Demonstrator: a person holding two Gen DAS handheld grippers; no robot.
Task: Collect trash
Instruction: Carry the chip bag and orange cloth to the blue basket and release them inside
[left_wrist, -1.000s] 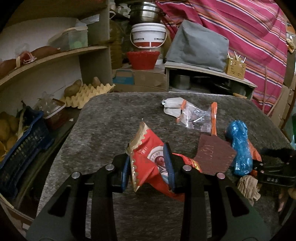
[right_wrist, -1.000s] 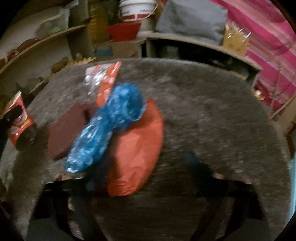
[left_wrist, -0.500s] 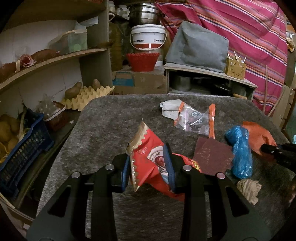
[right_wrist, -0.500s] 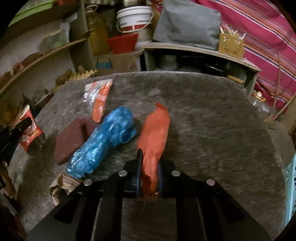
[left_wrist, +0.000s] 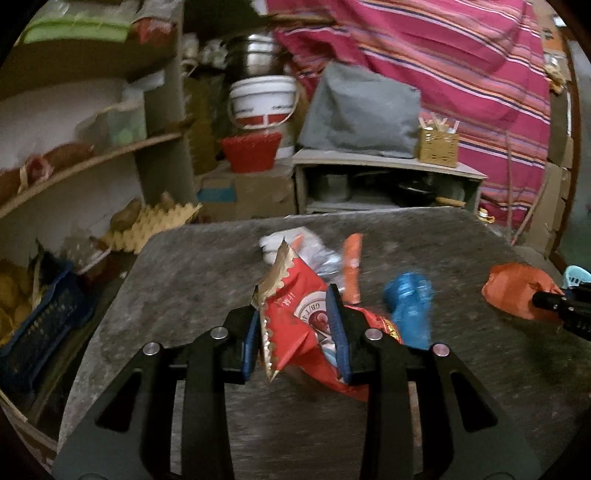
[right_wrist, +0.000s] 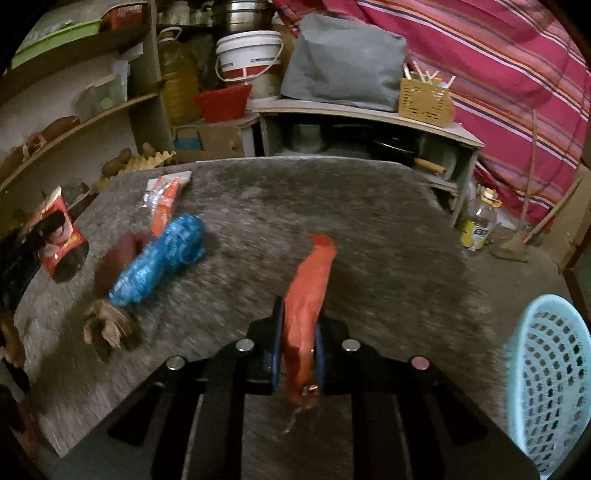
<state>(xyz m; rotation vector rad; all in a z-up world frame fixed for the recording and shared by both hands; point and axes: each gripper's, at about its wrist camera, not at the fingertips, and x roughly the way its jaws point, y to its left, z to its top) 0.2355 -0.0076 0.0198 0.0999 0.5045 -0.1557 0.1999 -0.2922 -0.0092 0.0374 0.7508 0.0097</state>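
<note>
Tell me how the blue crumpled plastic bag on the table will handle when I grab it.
The blue plastic bag looks thin and crumpled, so probably light and squashy under the pads. Its elongated bundle may unfurl and dangle once lifted. It overlaps the maroon sheet, which might shift with it.

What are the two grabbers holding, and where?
Left gripper pinches the red snack wrapper across its middle; right gripper pinches the orange plastic bag near its lower end.

Both grippers are built alike: left gripper (left_wrist: 297, 339) and right gripper (right_wrist: 298, 345) black-framed, blue pads inside fingers, silver round screws on linkage arms.
</note>
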